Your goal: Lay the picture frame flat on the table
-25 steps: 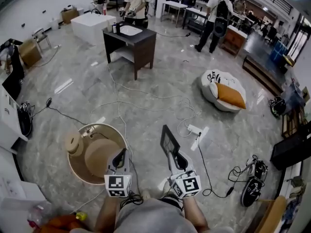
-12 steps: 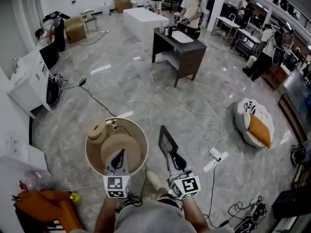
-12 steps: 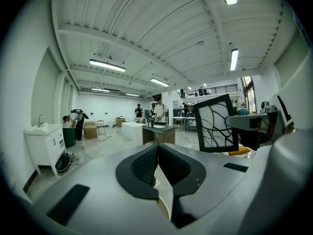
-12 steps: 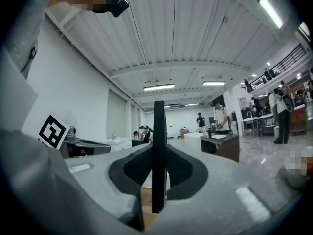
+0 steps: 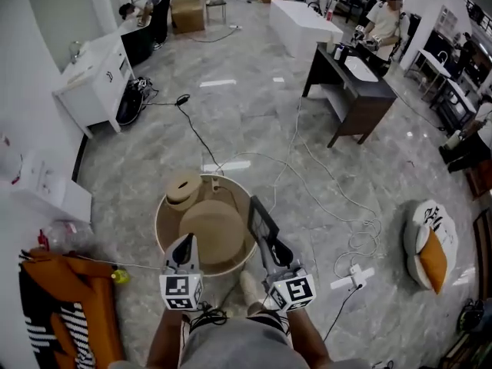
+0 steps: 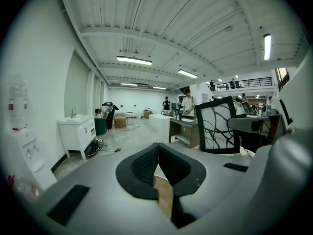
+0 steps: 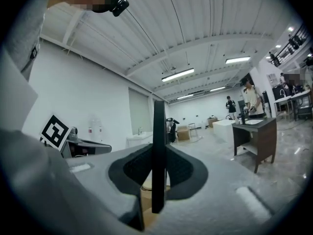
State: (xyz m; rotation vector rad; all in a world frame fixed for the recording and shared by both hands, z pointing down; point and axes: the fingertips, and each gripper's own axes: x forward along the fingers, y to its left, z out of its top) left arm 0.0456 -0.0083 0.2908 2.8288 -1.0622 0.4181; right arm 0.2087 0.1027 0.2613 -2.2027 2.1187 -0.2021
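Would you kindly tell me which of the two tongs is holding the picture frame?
The right tongs: the dark picture frame stands edge-on, clamped between them. The left tongs are closed on nothing.

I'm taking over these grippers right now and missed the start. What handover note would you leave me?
Left gripper: jaws together, empty.
Right gripper: shut on the picture frame, held upright by one edge.
In the head view the frame is beside the round table's right rim, not lying on it.
Done: frame in hand. Left: lay it flat on the table, release.
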